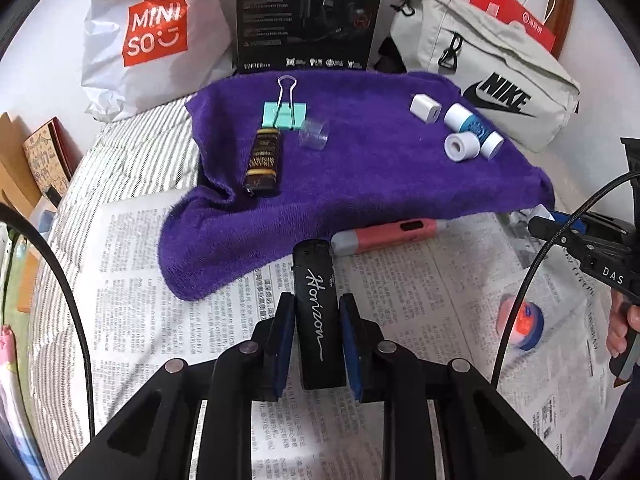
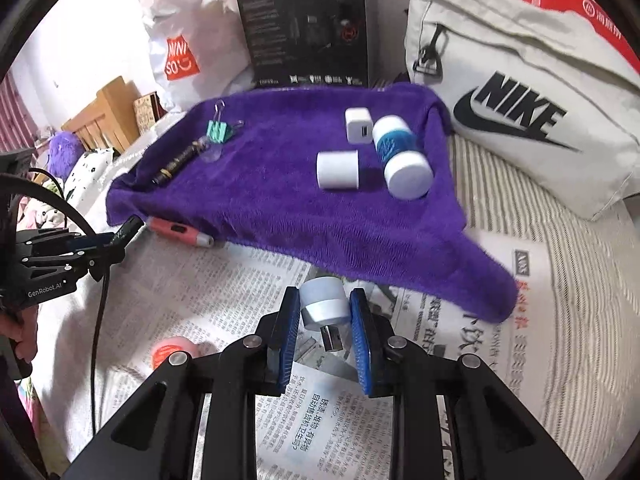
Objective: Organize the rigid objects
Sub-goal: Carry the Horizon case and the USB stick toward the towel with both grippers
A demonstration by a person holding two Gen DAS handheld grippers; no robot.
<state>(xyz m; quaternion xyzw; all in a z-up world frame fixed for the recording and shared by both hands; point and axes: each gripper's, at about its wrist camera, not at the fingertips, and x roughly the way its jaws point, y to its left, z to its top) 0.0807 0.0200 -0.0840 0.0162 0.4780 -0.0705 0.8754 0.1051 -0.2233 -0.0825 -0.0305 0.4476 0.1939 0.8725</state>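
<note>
Left hand-held gripper (image 1: 316,344) is what I'm watching first: its blue pads are closed against both sides of a black lighter (image 1: 318,312) with "Horizon" in white script, held above the newspaper (image 1: 168,320) just short of the purple towel (image 1: 360,168). On my right, the right hand-held gripper (image 2: 325,320) has its pads pressed on a small white USB night light (image 2: 324,304) — frosted dome forward, metal plug pointing back toward the camera — also over the newspaper, at the towel's near edge.

On the towel I can see two groups. To the left lie a mint binder clip (image 1: 285,109), a dark brown lighter with gold print (image 1: 264,162) and a clear plastic cap (image 1: 314,133), close together. To the right sit a white charger cube (image 2: 359,125), a white cylinder (image 2: 338,169) on its side, and a white bottle with a blue label (image 2: 402,156), also on its side, all near one another.

A pink utility knife (image 1: 386,235) lies on the newspaper, partly under the towel's front edge. A small round pink-and-blue object (image 1: 520,326) rests on the paper near the right side — too blurred for me to name.
</note>
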